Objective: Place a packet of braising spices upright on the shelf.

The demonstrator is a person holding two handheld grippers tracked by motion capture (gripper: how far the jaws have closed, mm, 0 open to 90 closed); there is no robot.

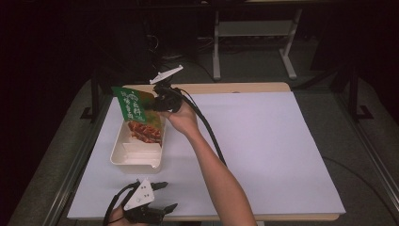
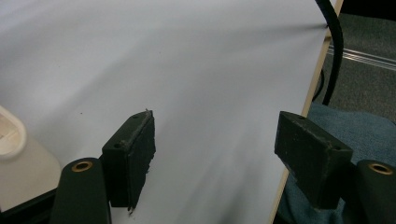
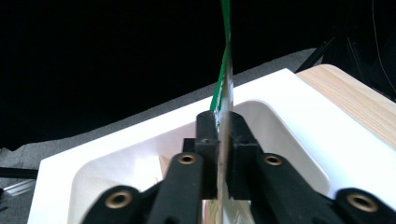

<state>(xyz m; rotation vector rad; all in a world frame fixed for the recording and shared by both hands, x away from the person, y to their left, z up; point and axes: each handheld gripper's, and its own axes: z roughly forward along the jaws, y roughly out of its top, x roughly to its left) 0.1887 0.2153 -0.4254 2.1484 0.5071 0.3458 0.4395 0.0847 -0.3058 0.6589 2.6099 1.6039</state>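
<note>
Table (image 1: 263, 155): wooden top, most of it under a white sheet, bare wood showing along the far edge. Grey floor around it. Room beyond very dark; a pale metal frame (image 1: 254, 35) stands past the far edge of the table.

White tray (image 1: 136, 153): rectangular, shallow, rounded corners, lying on the sheet at the left side of the table. In the right gripper view its rim and inner wall sit directly under the jaws.

Right hand-held gripper (image 1: 153, 104): held above the far end of the tray, forearm reaching in from the bottom of the high view, black cable trailing back along the arm. Jaws nearly closed, only the thin packet between them. It grips a green food packet (image 1: 139, 115) by one edge; pads press on both faces. Packet hangs tilted, lower end with the food picture down inside the tray's far half. Whether that end touches the tray floor cannot be told.

Left hand-held gripper (image 1: 162, 195): at the near edge of the table, just short of the tray, well apart from the packet. Jaws wide open, nothing between them, bare white sheet below.
</note>
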